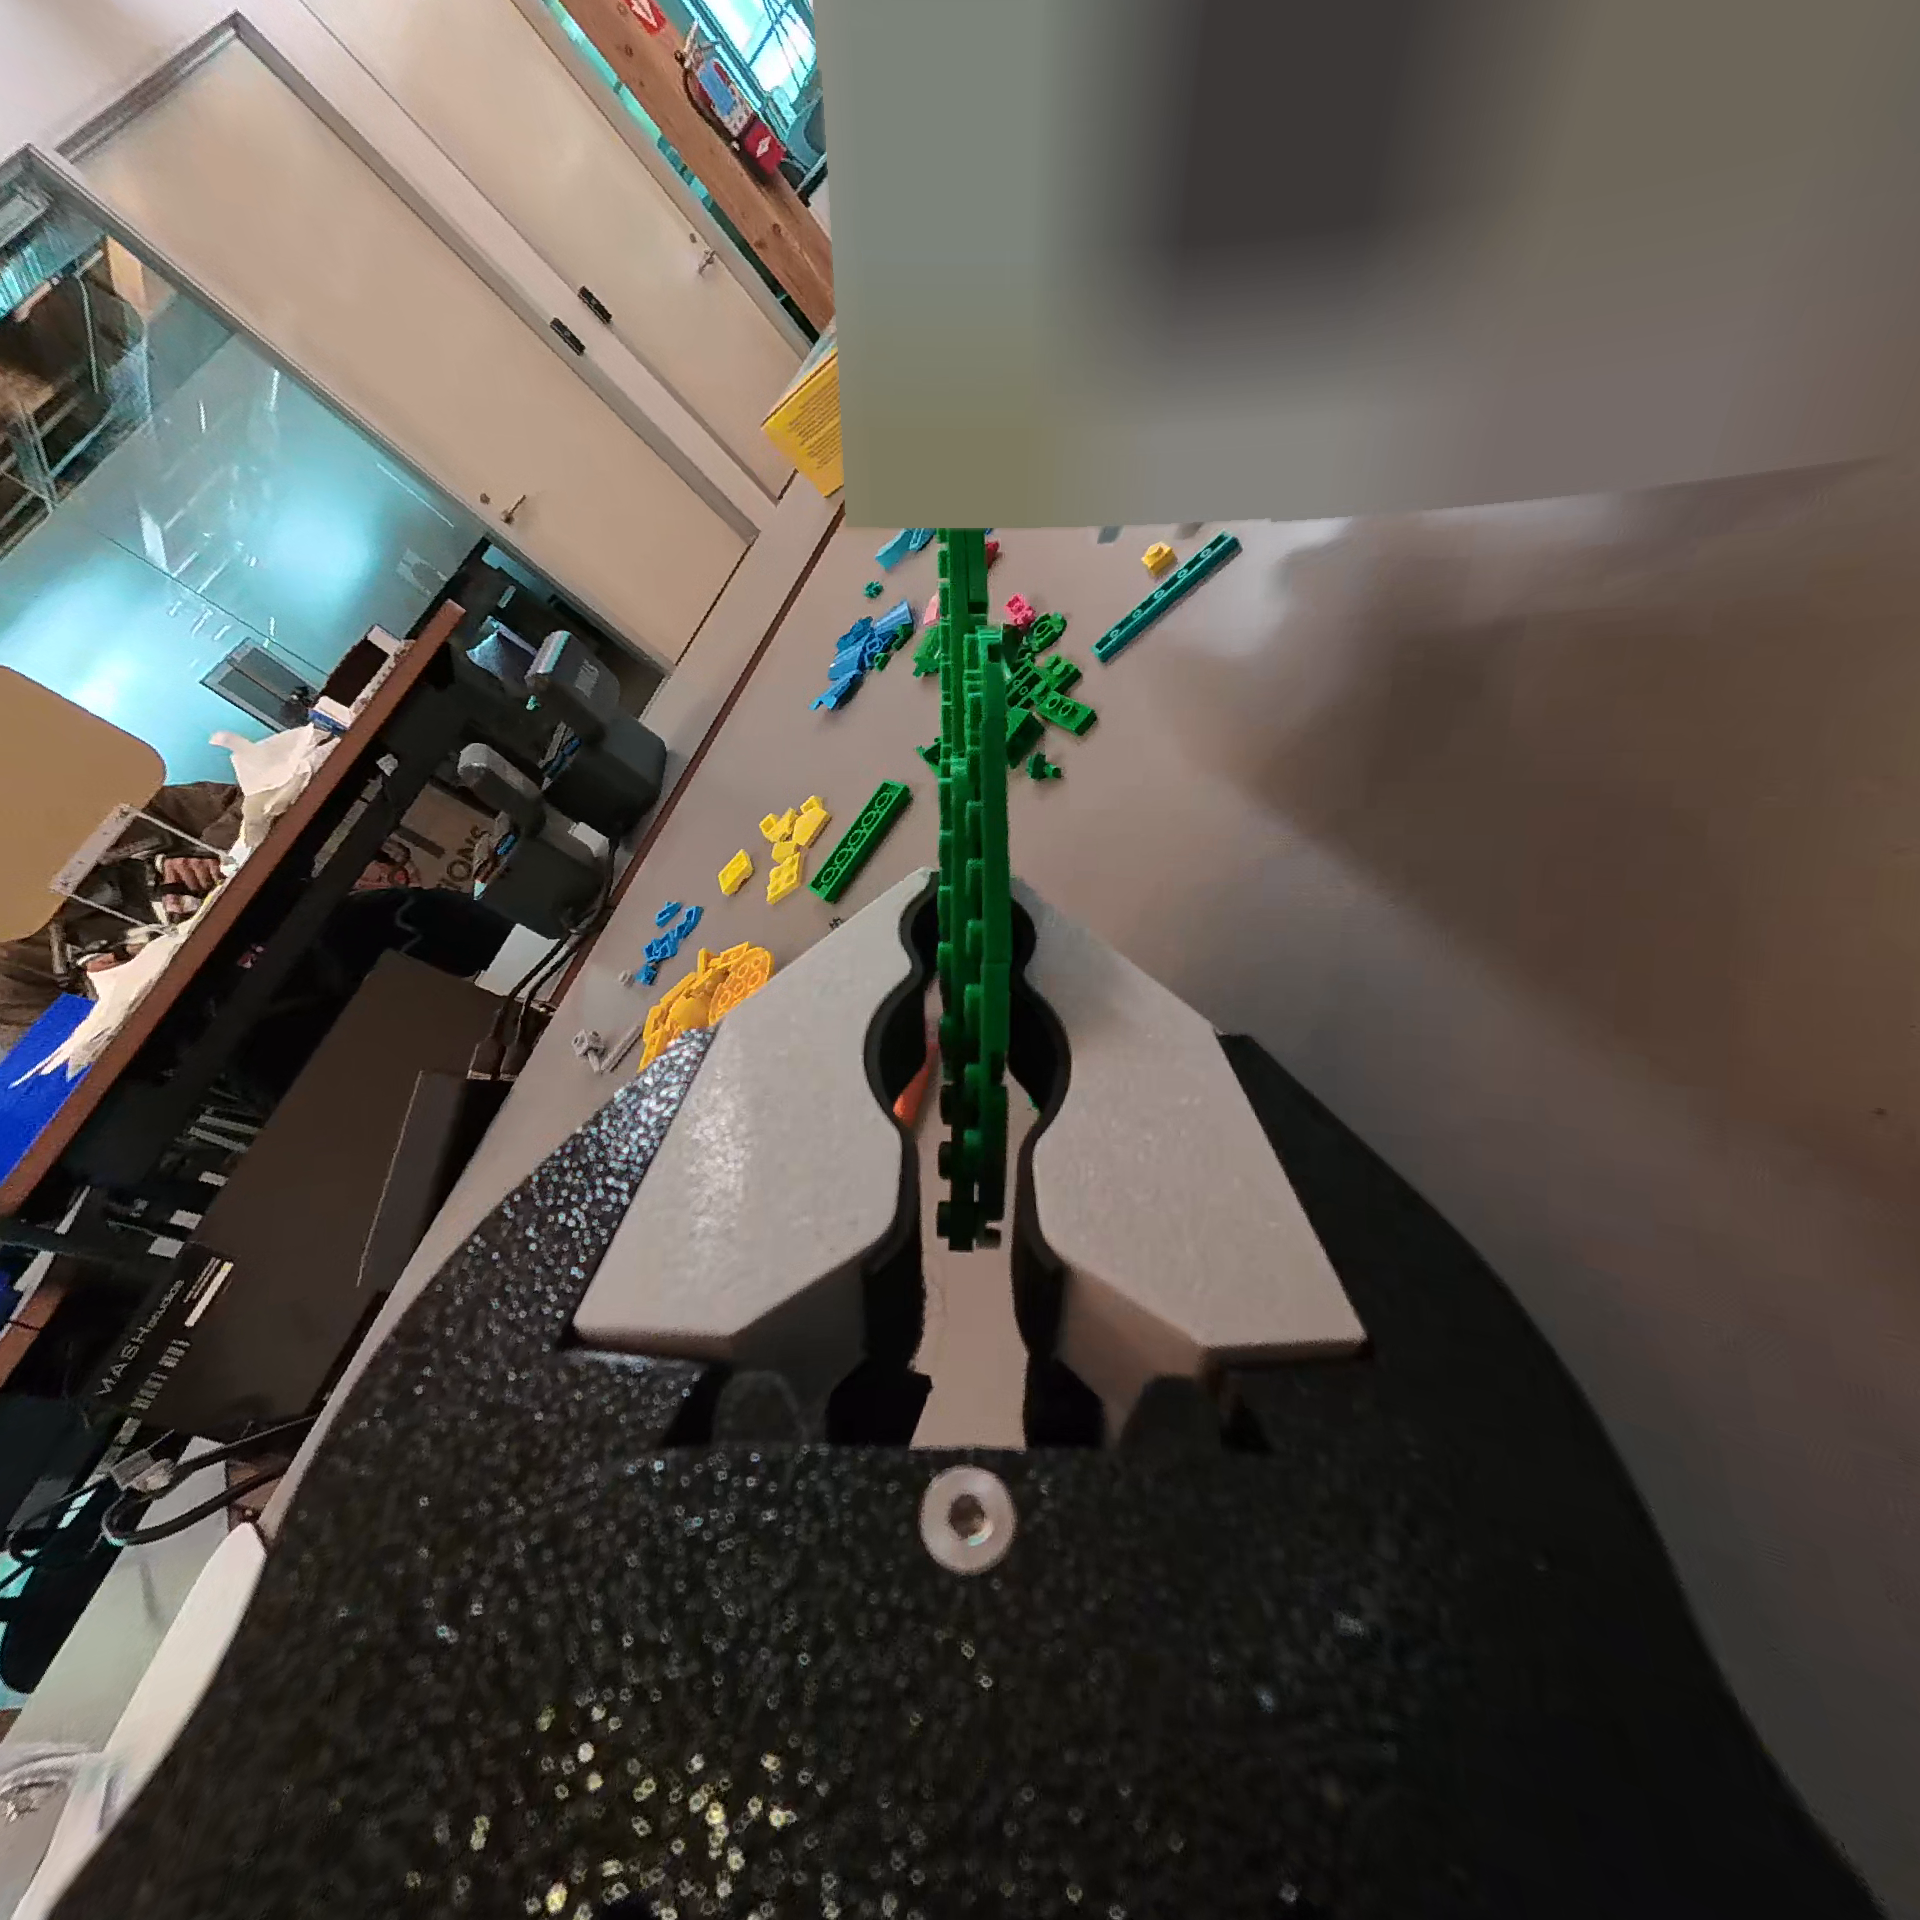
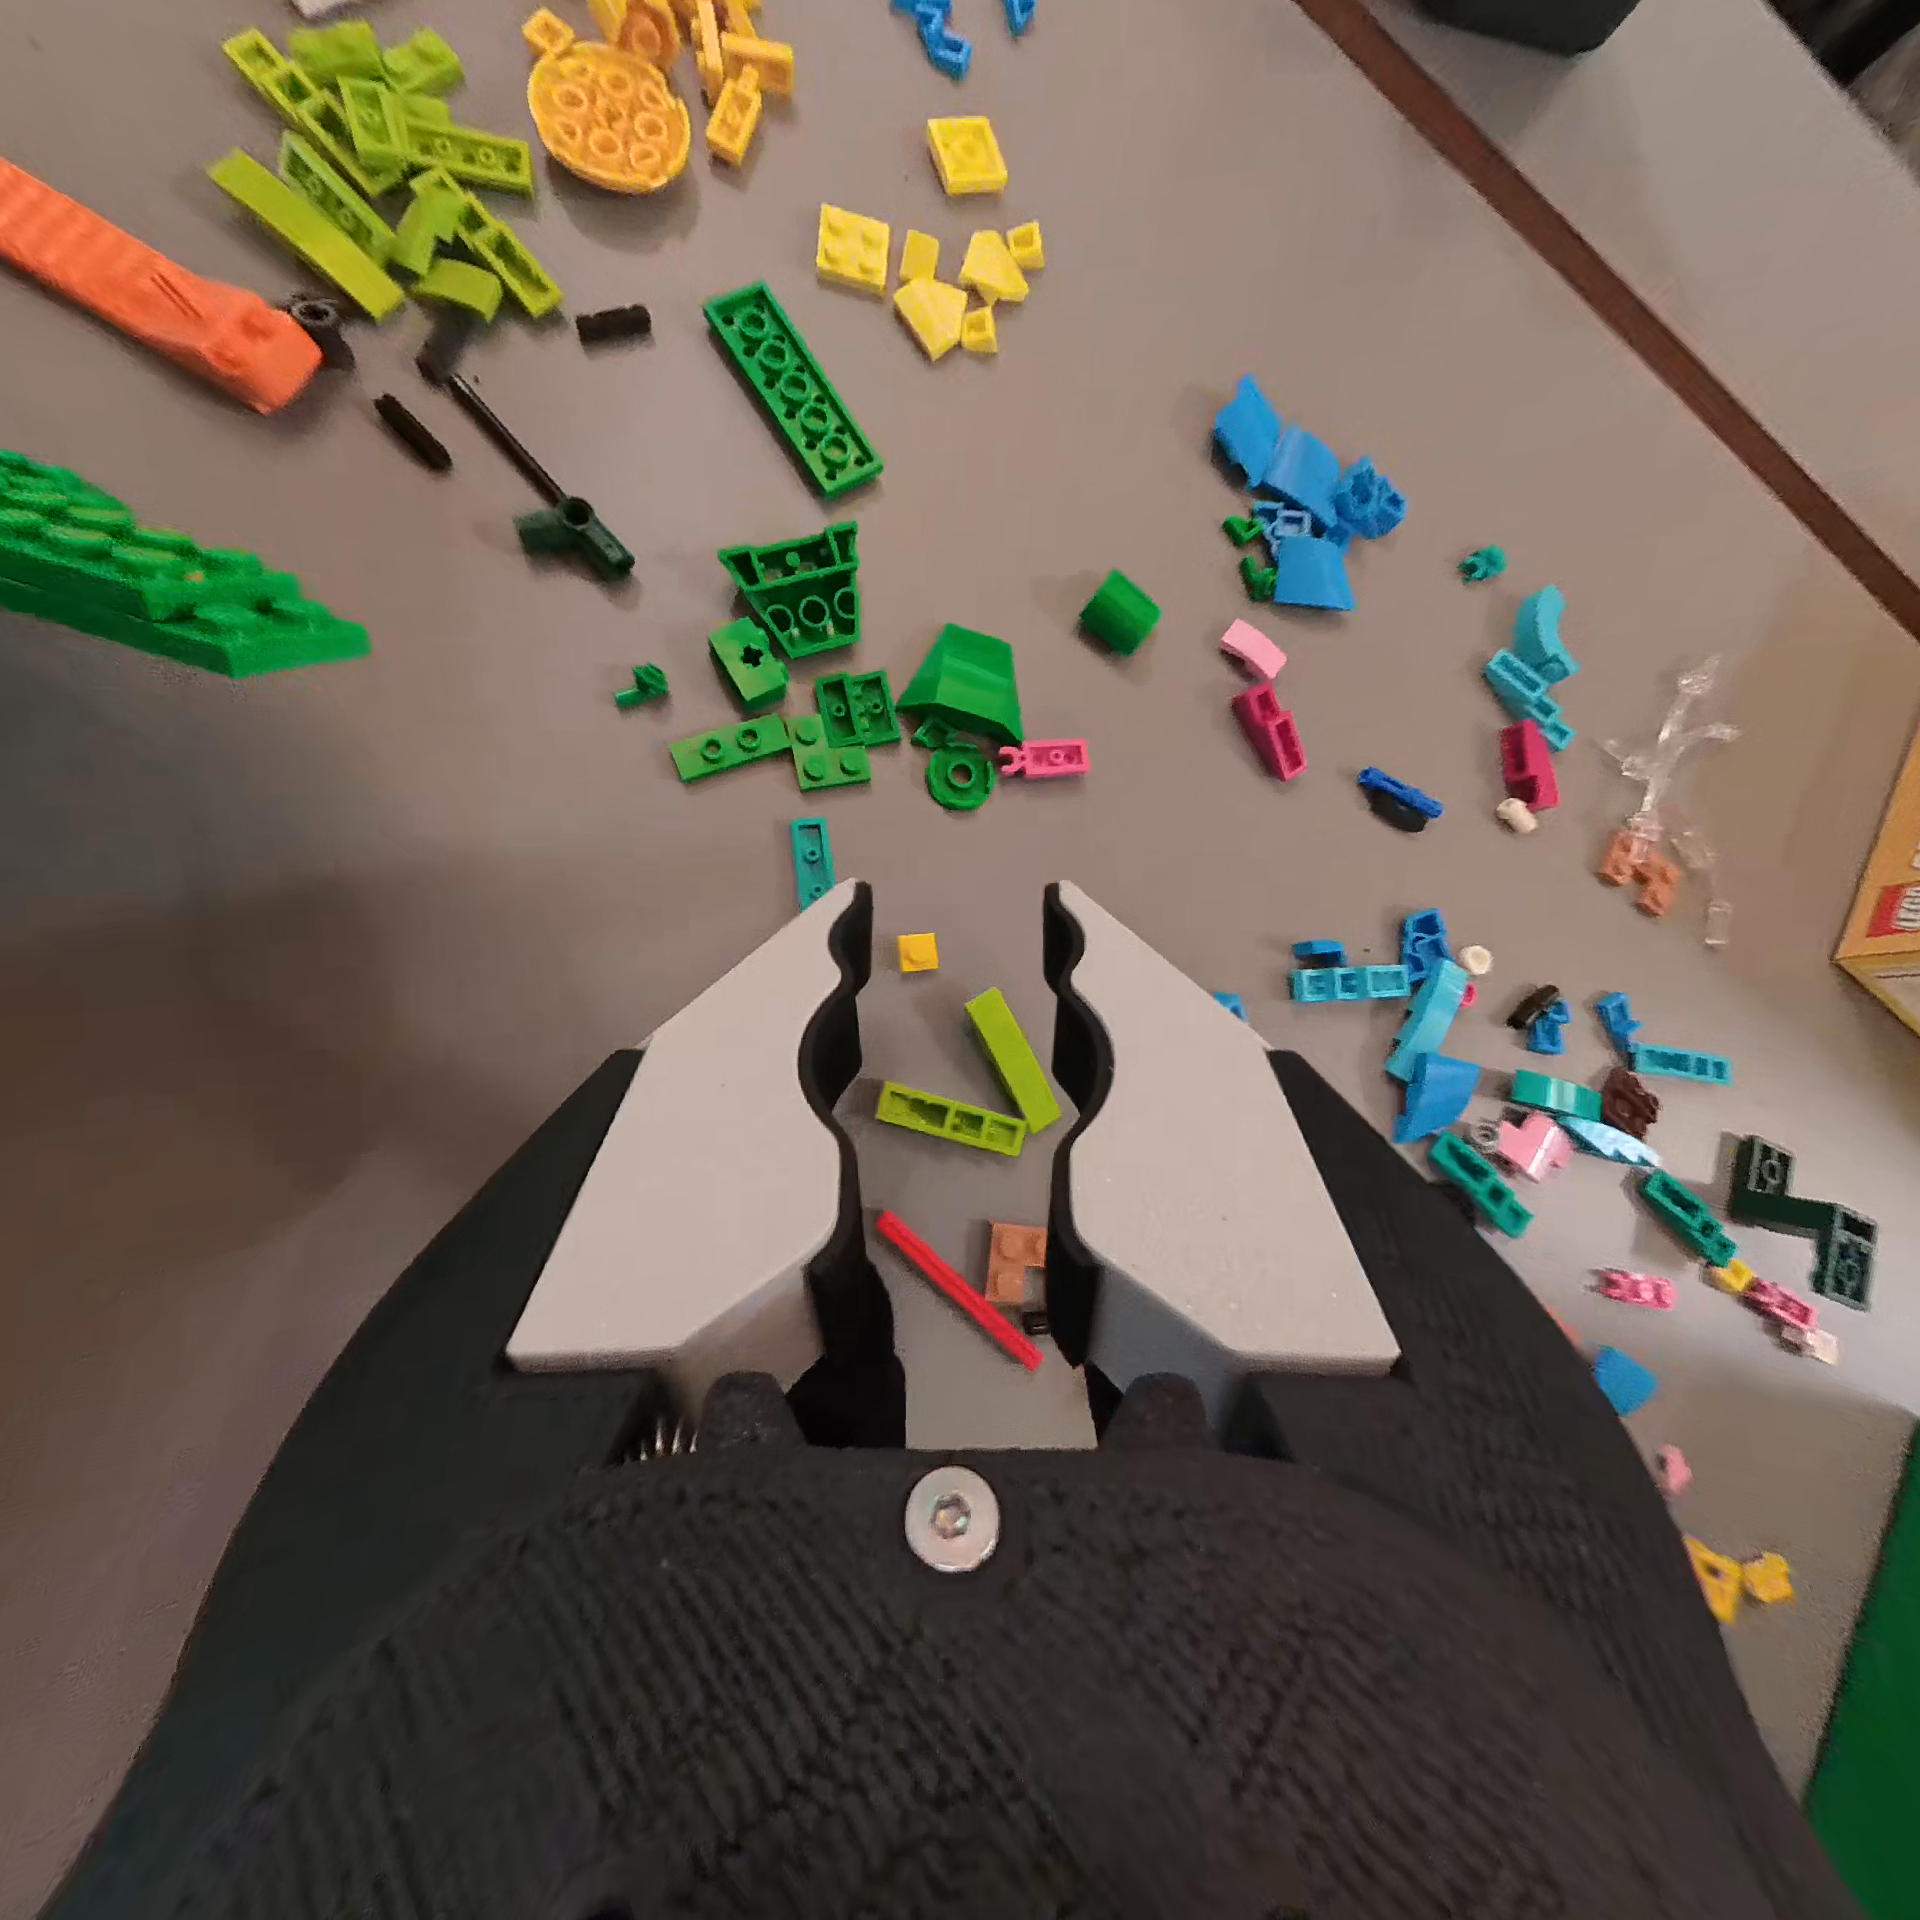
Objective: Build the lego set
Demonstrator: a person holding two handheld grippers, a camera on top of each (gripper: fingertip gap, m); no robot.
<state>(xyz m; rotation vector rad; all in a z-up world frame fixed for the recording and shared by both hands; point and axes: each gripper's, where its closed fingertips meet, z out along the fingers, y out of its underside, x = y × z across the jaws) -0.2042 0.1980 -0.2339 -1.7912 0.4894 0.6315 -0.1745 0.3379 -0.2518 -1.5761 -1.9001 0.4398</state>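
1. Left gripper point(image 1: 975, 935): two grey fingers with black pads, closed narrow on one green assembly of stacked plates point(image 1: 971, 831), held on edge and reaching forward above the grey table point(image 1: 1195, 831).
2. Beside that assembly, inside the left gripper: one small orange piece point(image 1: 914, 1091), partly hidden.
3. Right gripper point(image 2: 951, 935): two fingers point(image 2: 769, 1049) standing moderately apart, gripping nothing, hovering above loose bricks on the table.
4. Seen on the table between the right fingers: one tiny yellow square plate point(image 2: 916, 952), two lime pieces point(image 2: 977, 1091), one red rod point(image 2: 956, 1288), one tan corner plate point(image 2: 1013, 1259).
5. Just beside the left fingertip of the right gripper: one teal strip point(image 2: 808, 857), partly covered.
6. Farther ahead: one long green plate with holes point(image 2: 792, 387), one round yellow plate point(image 2: 608, 114), one cluster of small green parts point(image 2: 831, 675).
7. At the left edge of the right wrist view: the same green assembly point(image 2: 156, 582), and one long orange piece point(image 2: 156, 291) above it.
8. To the right: scattered blue, teal and pink pieces, too many to count reliably; one yellow cardboard box point(image 2: 1886, 935) at the edge.
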